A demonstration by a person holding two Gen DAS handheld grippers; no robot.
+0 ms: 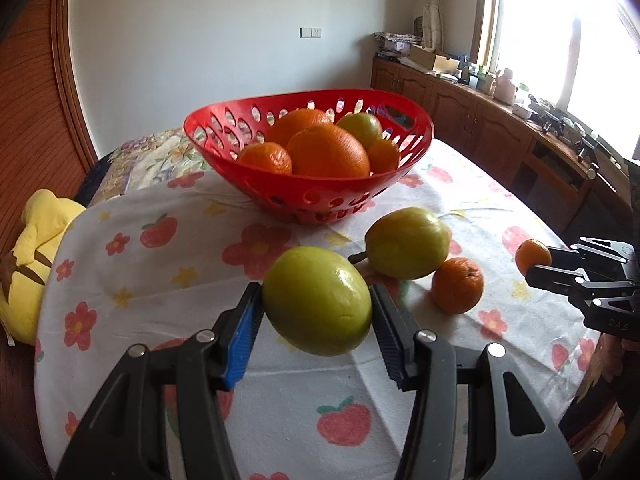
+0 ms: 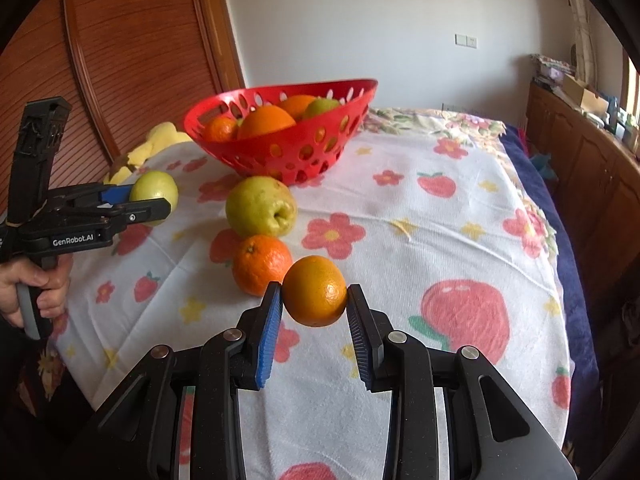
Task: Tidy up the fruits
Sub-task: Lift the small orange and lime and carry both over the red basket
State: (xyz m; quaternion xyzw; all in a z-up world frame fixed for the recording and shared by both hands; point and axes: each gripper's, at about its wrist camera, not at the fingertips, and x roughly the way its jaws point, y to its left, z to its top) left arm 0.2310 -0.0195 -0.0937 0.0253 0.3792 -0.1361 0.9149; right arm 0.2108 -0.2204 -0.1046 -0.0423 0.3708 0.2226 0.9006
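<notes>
Two hand-held grippers grasp fruit: left hand-held gripper (image 1: 316, 304) a green pear (image 1: 318, 300), right hand-held gripper (image 2: 314, 300) an orange (image 2: 315, 291).

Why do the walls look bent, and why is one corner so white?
Left wrist view: the window is blown out to pure white, and a glare spot sits on the green fruit in the left hand-held gripper. Right wrist view: lighting is softer; the wooden door bows from fisheye distortion. Both views: dark corners, soft shadows on the tablecloth.
</notes>
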